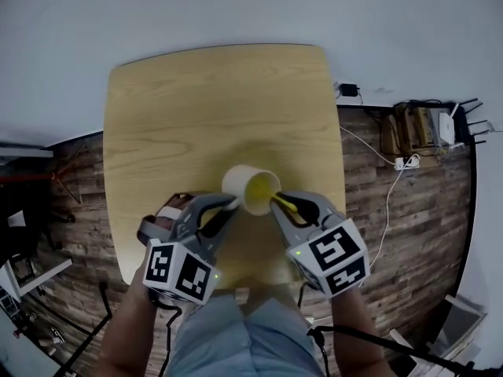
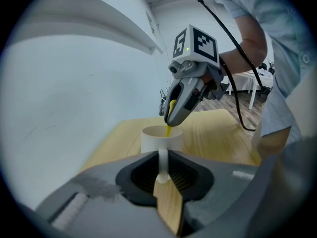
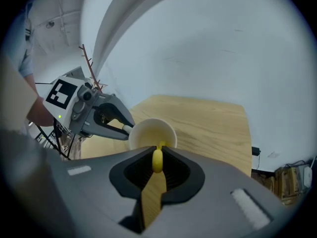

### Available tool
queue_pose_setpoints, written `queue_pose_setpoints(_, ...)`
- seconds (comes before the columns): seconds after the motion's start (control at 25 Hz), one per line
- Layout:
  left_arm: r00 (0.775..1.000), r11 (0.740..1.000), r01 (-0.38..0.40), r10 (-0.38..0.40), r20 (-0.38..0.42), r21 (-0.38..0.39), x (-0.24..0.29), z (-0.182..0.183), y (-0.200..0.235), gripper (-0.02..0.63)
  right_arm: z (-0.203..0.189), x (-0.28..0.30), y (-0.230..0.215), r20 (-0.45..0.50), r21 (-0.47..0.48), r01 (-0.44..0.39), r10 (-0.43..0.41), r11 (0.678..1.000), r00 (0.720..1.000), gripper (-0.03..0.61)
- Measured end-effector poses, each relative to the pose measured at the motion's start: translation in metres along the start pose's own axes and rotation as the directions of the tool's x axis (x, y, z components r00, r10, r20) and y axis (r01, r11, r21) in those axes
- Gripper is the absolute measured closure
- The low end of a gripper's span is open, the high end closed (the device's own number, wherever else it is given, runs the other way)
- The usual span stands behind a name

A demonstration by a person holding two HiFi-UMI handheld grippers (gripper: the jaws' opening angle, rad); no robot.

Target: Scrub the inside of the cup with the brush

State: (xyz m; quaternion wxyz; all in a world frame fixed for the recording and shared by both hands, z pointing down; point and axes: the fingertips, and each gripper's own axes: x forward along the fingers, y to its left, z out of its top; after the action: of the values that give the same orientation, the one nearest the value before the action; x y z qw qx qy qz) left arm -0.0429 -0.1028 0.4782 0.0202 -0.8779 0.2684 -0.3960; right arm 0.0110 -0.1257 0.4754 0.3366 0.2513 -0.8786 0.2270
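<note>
A white cup [image 1: 250,187] [image 2: 161,139] [image 3: 151,133] is held tilted above the wooden table [image 1: 196,108], its mouth turned toward the right. My left gripper [image 1: 228,204] [image 2: 163,168] is shut on the cup's handle [image 2: 163,165]. My right gripper [image 1: 284,203] [image 3: 157,160] is shut on the yellow handle of a brush [image 1: 280,203] [image 2: 170,124] [image 3: 157,158]. The brush reaches into the cup's mouth, and its head is hidden inside.
The table's far half is bare wood. Beyond its right edge, cables and a power strip [image 1: 407,162] lie on the plank floor beside a small wooden stand [image 1: 413,128]. A pale wall [image 3: 198,38] rises behind the table.
</note>
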Motion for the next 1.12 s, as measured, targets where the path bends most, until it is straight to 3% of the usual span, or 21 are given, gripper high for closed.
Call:
queue_pose_setpoints(0.2,1.000,0.998,-0.011,0.013,-0.024,0.059,0.001,0.002,-0.001,0.538,-0.011,-0.003,0.007,-0.040,0.076,-0.043,0.047,0.996,0.998,0.539)
queue_pose_setpoints(0.48,0.999,0.990,0.004,0.003,-0.053,0.141,0.004,0.003,-0.005,0.538,0.002,-0.004,0.026,0.020,0.162,-0.139,0.138,0.977,0.990,0.540)
queue_pose_setpoints(0.8,0.997,0.981,0.028,-0.014,-0.076,0.191,0.005,0.008,-0.009,0.538,0.039,-0.016,0.005,0.135,0.148,-0.064,0.044,0.987,0.990,0.540)
queue_pose_setpoints(1.12,0.998,0.987,0.032,-0.022,-0.063,0.159,0.005,0.009,-0.006,0.538,0.031,-0.023,-0.016,0.172,0.189,0.016,-0.049,0.982,0.984,0.538)
